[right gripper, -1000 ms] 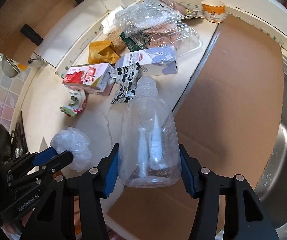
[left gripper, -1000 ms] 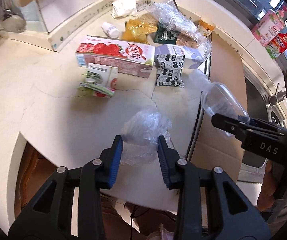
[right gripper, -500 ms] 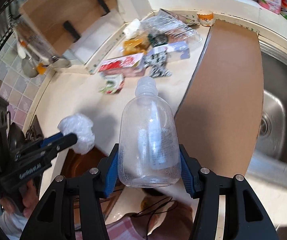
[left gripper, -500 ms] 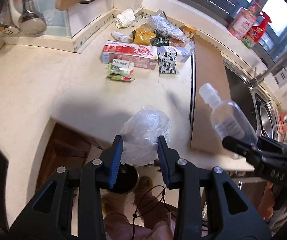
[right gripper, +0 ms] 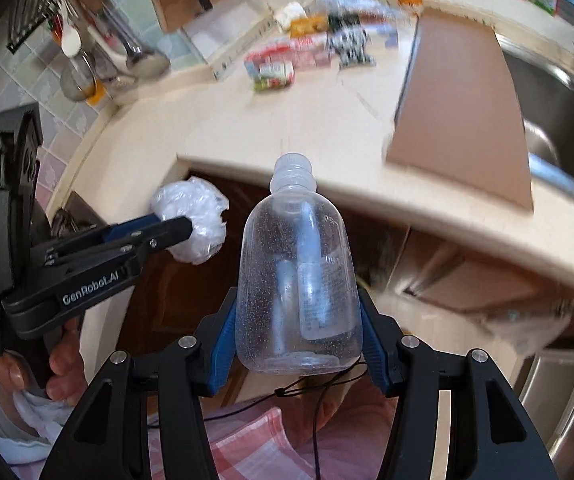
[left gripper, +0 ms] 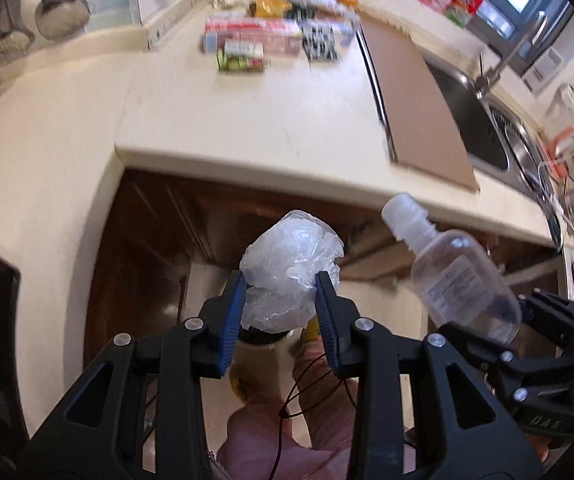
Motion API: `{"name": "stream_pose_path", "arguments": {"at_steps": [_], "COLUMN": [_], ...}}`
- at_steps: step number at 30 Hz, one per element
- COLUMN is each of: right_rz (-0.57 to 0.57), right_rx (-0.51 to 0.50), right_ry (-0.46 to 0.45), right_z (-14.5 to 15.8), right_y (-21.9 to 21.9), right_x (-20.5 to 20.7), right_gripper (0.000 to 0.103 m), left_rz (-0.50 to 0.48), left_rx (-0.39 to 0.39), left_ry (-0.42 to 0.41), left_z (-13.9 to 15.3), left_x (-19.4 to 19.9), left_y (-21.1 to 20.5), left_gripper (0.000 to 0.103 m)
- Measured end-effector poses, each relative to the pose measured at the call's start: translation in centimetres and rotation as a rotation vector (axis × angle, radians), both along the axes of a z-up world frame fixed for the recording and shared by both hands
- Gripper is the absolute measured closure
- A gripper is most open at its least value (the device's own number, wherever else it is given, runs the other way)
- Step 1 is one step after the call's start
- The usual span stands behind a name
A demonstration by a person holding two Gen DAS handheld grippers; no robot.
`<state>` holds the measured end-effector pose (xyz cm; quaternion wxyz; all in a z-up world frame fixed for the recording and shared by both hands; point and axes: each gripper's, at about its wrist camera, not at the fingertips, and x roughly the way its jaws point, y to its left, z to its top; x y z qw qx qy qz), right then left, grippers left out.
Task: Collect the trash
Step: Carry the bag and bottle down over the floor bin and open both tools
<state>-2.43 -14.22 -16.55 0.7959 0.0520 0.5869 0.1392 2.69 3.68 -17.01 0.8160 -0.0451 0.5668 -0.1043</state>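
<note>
In the left wrist view, a crumpled ball of clear plastic wrap (left gripper: 291,272) sits at the centre of the frame, clamped between the blue pads of the left gripper (left gripper: 281,288), with one pad pressed against each side. To its right, a clear empty bottle (left gripper: 459,276) lies tilted with its capped neck toward the upper left, its base held by the right gripper (left gripper: 483,330) at the lower right edge.

In the right wrist view the same bottle (right gripper: 297,276) stands upright at the centre, its lower body squeezed between the two blue pads of the right gripper (right gripper: 297,326). The plastic wrap (right gripper: 193,220) appears at the left, held in the tip of the left gripper (right gripper: 171,232), with a hand (right gripper: 53,368) around the handle at the lower left.

Both loads hang in front of the counter (left gripper: 247,120), over dark brown cabinet fronts (left gripper: 155,240). Below the wrap, part of a round bin (left gripper: 259,350) shows between the left gripper's fingers.

Farther off, in the upper middle of both views, a blurred cluster of cartons and wrappers (left gripper: 271,36) lies on the counter. A brown board (right gripper: 463,100) lies to the right of it, just beside a steel sink (right gripper: 555,96). Ladles (right gripper: 135,52) hang on the tiled wall at the upper left.
</note>
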Motion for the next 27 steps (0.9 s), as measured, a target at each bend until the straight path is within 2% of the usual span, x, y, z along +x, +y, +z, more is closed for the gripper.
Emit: {"name": "stream_pose_path", "arguments": {"at_steps": [8,13,17,21,23,27], "right_rz": [-0.034,-0.058,-0.07,-0.075,-0.071,-0.051], "right_rx": [-0.04,-0.063,-0.037,-0.06,-0.075,-0.078], "right_ry": [0.175,0.26,0.331,0.379,0.393,0.421], "right_z": [-6.7,-11.8,-17.8,-23.9,-26.7,-31.9], "right_y": [0.3,0.3,0.5,1.1,1.5,2.1], "right_x": [-4.6,-5.7,-5.9,-4.8,-4.4,-3.5], "right_gripper": [0.048,0.048,0.048,0.048,0.048,0.046], "left_rz": [-0.039,-0.054,-0.066,-0.067,-0.063,-0.045], "left_rx": [0.024,0.07,0.112,0.153,0.166,0.139], "left_ry": [0.099,0.173,0.222,0.247,0.257,0.3], "left_z": [-5.4,-11.1,-16.8,-22.0,-24.3,-28.4], "left_x": [-1.7,-1.7,-1.4,-0.7,-0.3,0.9], "left_y": [-1.0,-1.3,-1.6,-1.9,-2.1,-2.0], "left_gripper": [0.071,0.071,0.071,0.068,0.06,0.056]}}
